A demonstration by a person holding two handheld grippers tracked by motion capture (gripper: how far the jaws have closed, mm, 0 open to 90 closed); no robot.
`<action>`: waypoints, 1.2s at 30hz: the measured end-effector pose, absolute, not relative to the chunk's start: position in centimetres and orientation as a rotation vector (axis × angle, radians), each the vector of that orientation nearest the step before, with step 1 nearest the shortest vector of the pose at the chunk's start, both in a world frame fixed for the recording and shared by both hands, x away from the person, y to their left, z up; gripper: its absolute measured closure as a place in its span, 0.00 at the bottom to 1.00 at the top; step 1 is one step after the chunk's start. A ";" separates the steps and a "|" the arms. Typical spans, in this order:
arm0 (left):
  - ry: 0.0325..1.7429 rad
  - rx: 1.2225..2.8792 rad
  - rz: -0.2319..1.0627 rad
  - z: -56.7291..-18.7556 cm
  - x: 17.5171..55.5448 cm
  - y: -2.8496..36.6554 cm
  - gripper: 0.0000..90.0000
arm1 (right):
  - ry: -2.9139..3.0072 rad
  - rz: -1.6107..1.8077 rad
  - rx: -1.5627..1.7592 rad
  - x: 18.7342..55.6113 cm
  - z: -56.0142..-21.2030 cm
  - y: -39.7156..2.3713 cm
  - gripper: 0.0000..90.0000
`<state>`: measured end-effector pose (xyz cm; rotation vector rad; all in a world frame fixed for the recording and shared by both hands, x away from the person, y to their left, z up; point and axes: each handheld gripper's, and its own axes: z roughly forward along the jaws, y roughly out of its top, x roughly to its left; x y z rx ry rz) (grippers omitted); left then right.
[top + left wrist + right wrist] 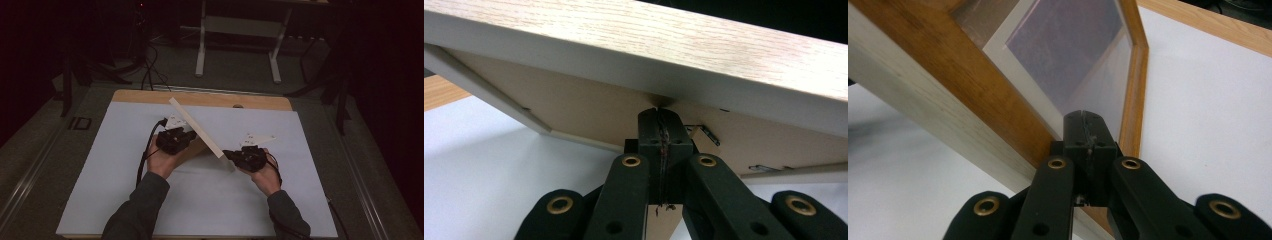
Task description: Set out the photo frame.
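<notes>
Picture frame stands tilted on its edge over the white-covered desk, between the two hands. At the left, the left tongs sit behind it, jaws pressed together, tips against the brown backing board just under the frame's pale wooden rim. At the right, the right tongs meet the frame's lower end from the front, jaws pressed together too, tips at the glass beside the darker inner moulding.
</notes>
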<state>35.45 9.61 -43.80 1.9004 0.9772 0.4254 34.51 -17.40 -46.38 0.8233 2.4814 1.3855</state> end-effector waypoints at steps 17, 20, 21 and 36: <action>0.961 1.893 0.406 -43.9 36.1 9.8 1.00 | 2.512 1.358 0.751 33.8 -46.3 -16.4 1.00; 0.958 1.894 0.402 -43.9 36.2 9.9 1.00 | 2.517 1.357 0.744 33.7 -46.3 -16.4 1.00; 0.955 1.894 0.400 -43.9 36.2 9.9 1.00 | 2.518 1.358 0.742 33.7 -46.3 -16.3 1.00; 0.937 1.892 0.382 -43.9 37.0 10.1 1.00 | 2.551 1.358 0.687 33.0 -46.4 -15.5 1.00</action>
